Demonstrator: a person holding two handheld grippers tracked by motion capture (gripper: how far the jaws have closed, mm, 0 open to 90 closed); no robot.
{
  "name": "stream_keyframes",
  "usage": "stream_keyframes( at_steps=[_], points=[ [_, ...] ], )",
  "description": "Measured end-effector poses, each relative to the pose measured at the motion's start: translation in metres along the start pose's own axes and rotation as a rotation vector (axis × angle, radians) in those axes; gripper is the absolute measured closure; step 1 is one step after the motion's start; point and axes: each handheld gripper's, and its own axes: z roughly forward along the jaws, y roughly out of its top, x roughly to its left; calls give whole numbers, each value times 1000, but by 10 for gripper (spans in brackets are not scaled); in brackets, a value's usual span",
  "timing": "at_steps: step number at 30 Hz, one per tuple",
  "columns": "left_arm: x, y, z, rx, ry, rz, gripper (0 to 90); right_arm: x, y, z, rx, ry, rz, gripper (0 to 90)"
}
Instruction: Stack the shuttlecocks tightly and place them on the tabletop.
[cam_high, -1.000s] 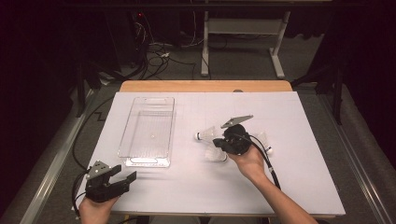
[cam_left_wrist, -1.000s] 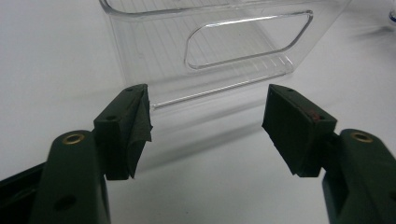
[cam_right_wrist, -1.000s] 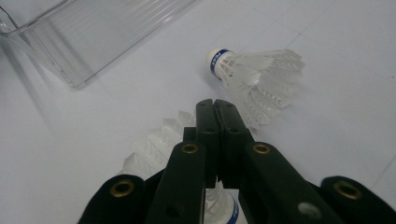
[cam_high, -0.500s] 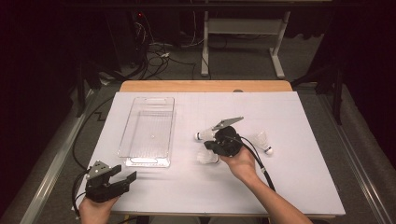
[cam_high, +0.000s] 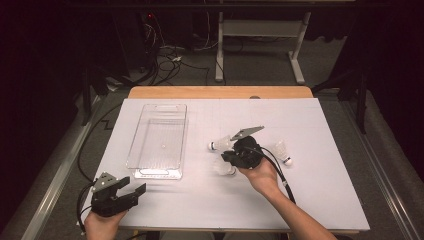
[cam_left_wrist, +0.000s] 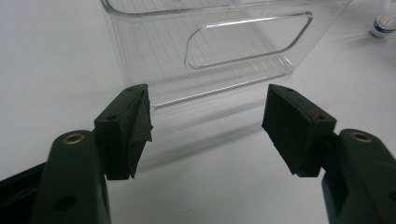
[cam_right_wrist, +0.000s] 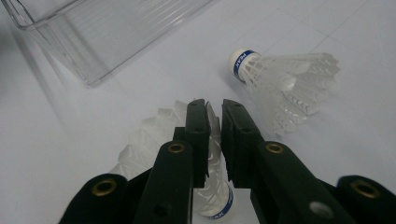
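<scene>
My right claw (cam_high: 231, 156) sits mid-desk, right of the clear rectangular plastic bin (cam_high: 159, 141). Its jaws have just been opening a little. In the right gripper view the right claw (cam_right_wrist: 214, 108) shows a narrow gap between the pads, standing over the feather skirt of a white shuttlecock with a blue-banded cork (cam_right_wrist: 205, 186) that lies on the white desk (cam_high: 200, 200). Some feather shows in the gap; I can't tell whether the pads still press on it. In the high view this shuttlecock (cam_high: 225, 169) lies just under and near-side of the right claw.

A second white shuttlecock (cam_high: 220, 145) lies just far-left of the right claw, cork pointing left toward the bin; in the right gripper view it (cam_right_wrist: 285, 77) lies beyond the jaws, close to them and not touching. A third white shuttlecock (cam_high: 283, 151) lies right of my right hand (cam_high: 261, 172), near the trailing cable.

My left claw (cam_high: 131, 186) rests at the near left desk corner, jaws spread wide with nothing between them. In the left gripper view the left claw (cam_left_wrist: 205, 100) faces the bin's near end wall with its handle cutout (cam_left_wrist: 247, 39), close to it and not touching.
</scene>
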Motion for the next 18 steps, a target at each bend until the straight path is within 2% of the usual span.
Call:
stream_keyframes(
  at_steps=[18],
  points=[
    [-1, 0, 0, -2, 4, 4, 332, -15, -18, -14, 17, -40, 26, 806]
  ],
)
